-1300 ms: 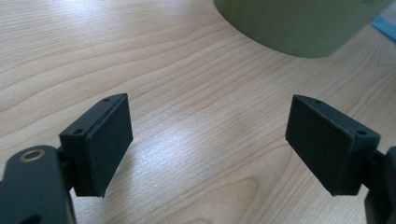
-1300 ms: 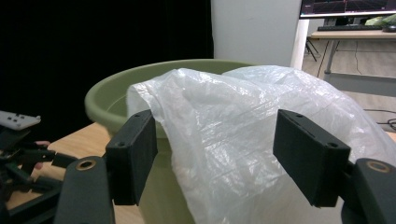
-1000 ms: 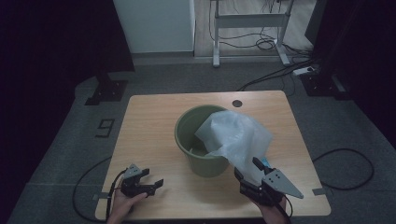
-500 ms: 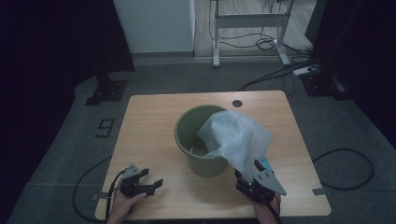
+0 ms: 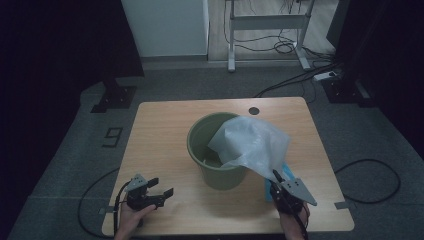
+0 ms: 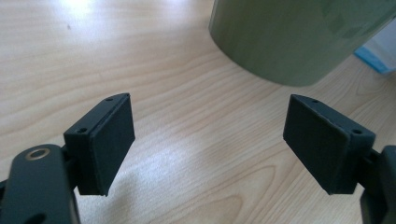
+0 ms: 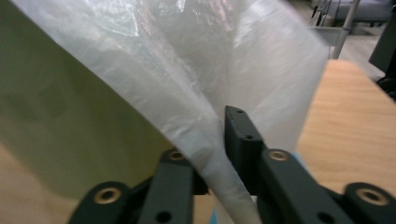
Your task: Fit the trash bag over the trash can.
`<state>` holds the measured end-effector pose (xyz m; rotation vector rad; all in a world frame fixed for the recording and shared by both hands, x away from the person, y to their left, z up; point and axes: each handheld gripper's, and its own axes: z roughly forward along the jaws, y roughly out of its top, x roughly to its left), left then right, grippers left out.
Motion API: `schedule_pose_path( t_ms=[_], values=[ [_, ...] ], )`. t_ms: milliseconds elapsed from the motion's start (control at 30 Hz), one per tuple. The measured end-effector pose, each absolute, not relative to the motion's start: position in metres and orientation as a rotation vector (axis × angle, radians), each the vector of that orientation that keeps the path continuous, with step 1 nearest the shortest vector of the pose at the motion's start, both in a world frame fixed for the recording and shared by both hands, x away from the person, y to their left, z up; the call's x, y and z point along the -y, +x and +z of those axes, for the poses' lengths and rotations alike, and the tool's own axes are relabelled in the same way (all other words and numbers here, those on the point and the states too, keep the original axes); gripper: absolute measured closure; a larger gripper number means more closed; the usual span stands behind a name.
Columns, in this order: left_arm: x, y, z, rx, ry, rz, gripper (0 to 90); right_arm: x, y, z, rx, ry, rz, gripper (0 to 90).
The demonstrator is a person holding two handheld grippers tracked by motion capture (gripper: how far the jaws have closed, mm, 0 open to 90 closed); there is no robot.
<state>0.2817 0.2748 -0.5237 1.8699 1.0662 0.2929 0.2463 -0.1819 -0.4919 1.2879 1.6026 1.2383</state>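
You are pinching the hanging corner of the clear plastic bag (image 7: 205,88) in your right gripper (image 7: 215,158), whose jaws have just been closing on it; the bag is draping over the near right rim of the green bin (image 5: 216,150). Your left gripper (image 6: 210,144) is waiting with jaws wide apart and nothing between them, low over the table (image 5: 160,130) left of the bin. Next, I judge, you are needing that left gripper on the bag's opposite edge to spread its mouth over the rim.

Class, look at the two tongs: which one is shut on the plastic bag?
The right tongs: their jaws have just been closing and now pinch the white plastic bag beside the green bucket. The left tongs stand open over bare table.
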Motion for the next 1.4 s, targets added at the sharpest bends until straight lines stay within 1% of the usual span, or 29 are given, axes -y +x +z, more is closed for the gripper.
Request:
schedule_pose_path(
  t_ms=[33,100,200,400,433,533,800,1033,1400],
  values=[
    [-0.274,0.281,-0.521,-1.064,1.865,0.300,17.1,0.187,0.248,-0.487,-1.576,1.295,1.257,85.3],
    [-0.273,0.280,-0.515,-1.061,1.847,0.312,17.6,0.190,0.249,-0.483,-1.562,1.294,1.265,86.3],
    [-0.269,0.277,-0.501,-1.063,1.833,0.332,21.3,0.198,0.253,-0.470,-1.512,1.288,1.285,88.4],
    [-0.262,0.271,-0.479,-1.038,1.781,0.374,22.8,0.205,0.260,-0.445,-1.441,1.261,1.335,88.7],
    [-0.261,0.270,-0.475,-1.038,1.773,0.386,22.7,0.206,0.262,-0.437,-1.438,1.237,1.369,88.7],
    [-0.256,0.267,-0.464,-1.049,1.765,0.458,22.6,0.205,0.263,-0.429,-1.427,1.217,1.399,88.7],
    [-0.243,0.259,-0.430,-1.028,1.663,0.539,22.6,0.197,0.264,-0.395,-1.417,1.137,1.497,88.8],
    [-0.221,0.259,-0.406,-0.962,1.654,0.579,22.4,0.187,0.265,-0.380,-1.448,1.099,1.536,88.7],
    [-0.198,0.260,-0.394,-0.914,1.671,0.569,20.5,0.164,0.268,-0.370,-1.555,1.065,1.563,88.7]
  ],
)
